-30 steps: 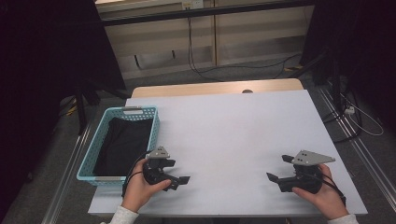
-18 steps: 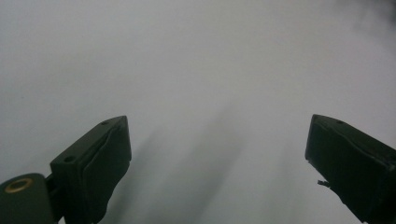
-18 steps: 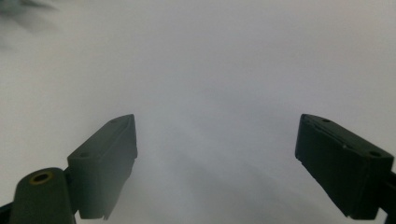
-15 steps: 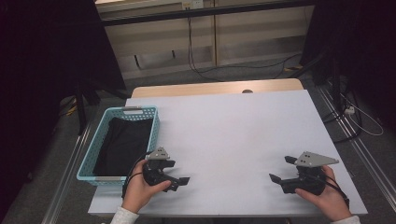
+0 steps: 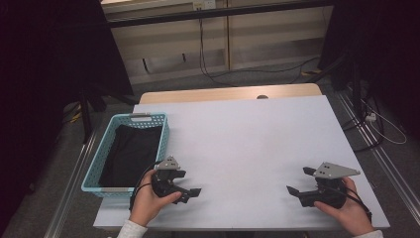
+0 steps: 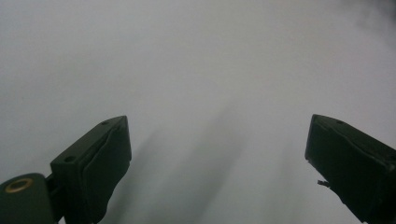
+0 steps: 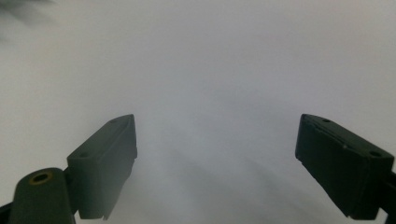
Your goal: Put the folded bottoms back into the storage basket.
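Left hand: the person's left hand [image 5: 148, 202] is coming in from the bottom edge of the high view, a pale sleeve cuff at the wrist, fingers wrapping the body of the left gripper from below and behind.
Left gripper: the black two-jaw left gripper [image 5: 189, 184] is lying low over the near left part of the table, its jaws pointing toward the table's middle, its grey three-cornered plate facing up.
Left gripper jaws: in the left gripper view its two black jaws are standing wide apart with nothing between them, bare white surface lying in the gap.
Right hand: the right hand [image 5: 346, 210] is entering from the bottom right corner of the high view, cupping the right gripper from behind, palm turning inward.
Right gripper: the black right gripper [image 5: 298, 181] is sitting low over the near right part of the table, pointing left toward the table's middle, well apart from the left gripper.
Right gripper jaws: in the right gripper view they are gaping wide, holding nothing.
Table: the white rectangular table top [image 5: 247, 144] is lying under both grippers.
Basket: a light-blue perforated plastic basket [image 5: 163, 138] is standing at the table's left edge, just beside the left gripper.
Basket contents: a black cloth [image 5: 130, 153] is lying inside it.
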`<move>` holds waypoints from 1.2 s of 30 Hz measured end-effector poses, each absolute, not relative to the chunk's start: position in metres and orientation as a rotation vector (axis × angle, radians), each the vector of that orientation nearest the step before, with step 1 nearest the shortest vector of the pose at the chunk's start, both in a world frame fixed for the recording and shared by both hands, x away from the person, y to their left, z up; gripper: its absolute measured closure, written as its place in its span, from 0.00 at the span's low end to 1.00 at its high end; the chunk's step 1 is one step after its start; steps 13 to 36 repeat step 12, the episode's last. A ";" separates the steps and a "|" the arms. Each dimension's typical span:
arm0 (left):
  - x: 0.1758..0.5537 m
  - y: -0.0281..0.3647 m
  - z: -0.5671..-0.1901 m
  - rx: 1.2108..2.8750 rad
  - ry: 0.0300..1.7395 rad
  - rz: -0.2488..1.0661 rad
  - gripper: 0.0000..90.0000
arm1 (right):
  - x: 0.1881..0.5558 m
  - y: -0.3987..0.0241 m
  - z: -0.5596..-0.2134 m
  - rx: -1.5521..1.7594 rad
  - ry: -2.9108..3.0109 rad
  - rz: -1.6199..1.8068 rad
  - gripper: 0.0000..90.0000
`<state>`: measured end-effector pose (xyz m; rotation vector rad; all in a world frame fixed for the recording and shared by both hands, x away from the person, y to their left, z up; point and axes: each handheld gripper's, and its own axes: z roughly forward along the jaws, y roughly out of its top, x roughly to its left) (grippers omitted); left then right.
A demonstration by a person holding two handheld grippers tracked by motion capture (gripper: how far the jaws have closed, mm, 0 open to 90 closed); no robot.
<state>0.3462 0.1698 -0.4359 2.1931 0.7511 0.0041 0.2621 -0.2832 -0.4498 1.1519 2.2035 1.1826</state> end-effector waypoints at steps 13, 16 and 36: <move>0.346 0.170 -0.435 2.189 0.747 0.011 0.08 | 0.263 -0.281 -0.451 1.146 2.218 1.170 0.13; 0.346 0.170 -0.435 2.189 0.747 0.011 0.08 | 0.263 -0.281 -0.451 1.146 2.218 1.170 0.13; 0.346 0.170 -0.435 2.189 0.747 0.011 0.08 | 0.263 -0.281 -0.451 1.146 2.218 1.170 0.13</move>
